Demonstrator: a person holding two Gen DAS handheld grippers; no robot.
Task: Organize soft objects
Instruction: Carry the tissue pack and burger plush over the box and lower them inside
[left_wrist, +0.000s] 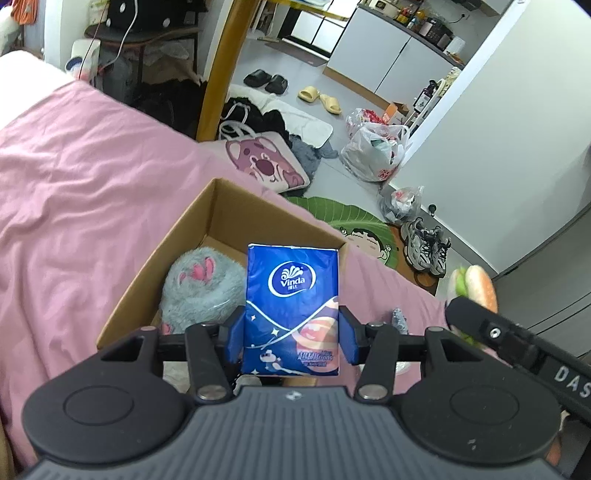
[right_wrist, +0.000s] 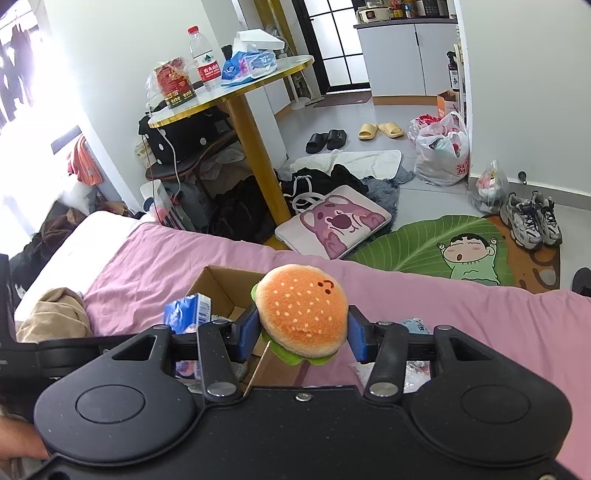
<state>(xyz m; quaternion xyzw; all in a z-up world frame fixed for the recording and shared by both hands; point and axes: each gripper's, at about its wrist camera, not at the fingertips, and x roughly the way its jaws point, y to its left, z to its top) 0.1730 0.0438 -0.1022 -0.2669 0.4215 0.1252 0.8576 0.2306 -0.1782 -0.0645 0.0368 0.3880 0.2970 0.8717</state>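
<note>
Pinching glossy tissue pack (left_wrist: 291, 306), fuzzy round burger plush (right_wrist: 303, 312).

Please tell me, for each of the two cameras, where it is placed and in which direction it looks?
Left wrist: sits behind the left gripper, looking along its fingers over the cardboard box; it grips a Vinda tissue pack.
Right wrist: sits behind the right gripper, facing the gold-legged table; it grips a plush hamburger; some skin shows lower left.
Shared: box, pink bedsheet, both held items.

The blue tissue pack (left_wrist: 291, 308) reads "Vinda". The black bar (left_wrist: 524, 350) at right shows "DAS". The table's box (right_wrist: 176, 86) says "tnt".
</note>
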